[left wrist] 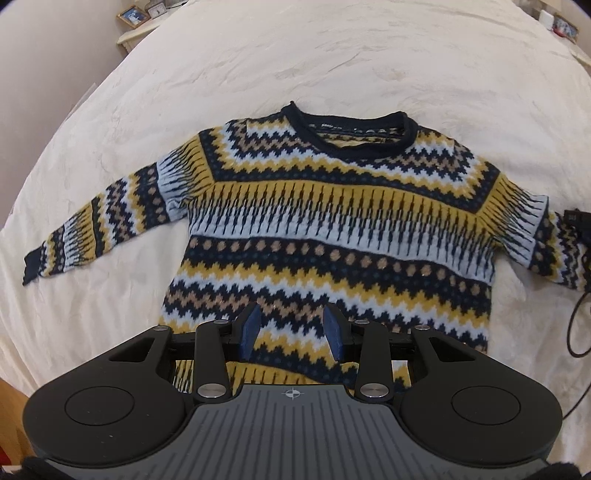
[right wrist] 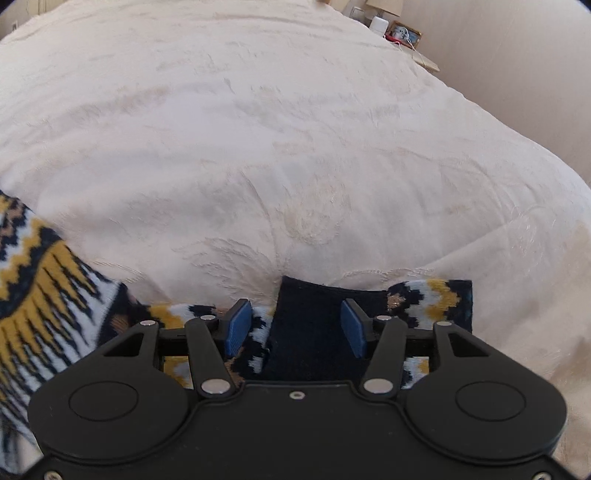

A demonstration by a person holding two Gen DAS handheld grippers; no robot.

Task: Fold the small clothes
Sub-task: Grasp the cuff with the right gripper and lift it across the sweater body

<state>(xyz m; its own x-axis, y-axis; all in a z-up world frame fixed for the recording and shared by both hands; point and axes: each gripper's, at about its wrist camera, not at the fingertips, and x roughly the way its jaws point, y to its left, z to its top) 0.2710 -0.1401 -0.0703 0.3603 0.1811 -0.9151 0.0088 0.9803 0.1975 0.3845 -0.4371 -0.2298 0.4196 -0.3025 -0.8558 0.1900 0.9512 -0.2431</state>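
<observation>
A cream embroidered bedspread (left wrist: pixel 332 66) is seen covering the whole bed, with a small knitted sweater (left wrist: pixel 332 229) in navy, mustard, pale blue and tan zigzags laid flat on it, neckline away from the camera and both sleeves spread outward. The left gripper (left wrist: pixel 293 334) is held above the sweater's lower hem, near the middle of the body; its blue pads (left wrist: pixel 248 332) are spread apart with the knit visible between them, and nothing is gripped. In the right wrist view, the right gripper (right wrist: pixel 295 326) is positioned over the sweater's sleeve end, where the dark navy cuff (right wrist: pixel 306 325) lies between the parted fingers; the pads are seen well apart and not clamped on the cloth. Picture frames (left wrist: pixel 133 15) are visible on a bedside surface beyond the bed.
</observation>
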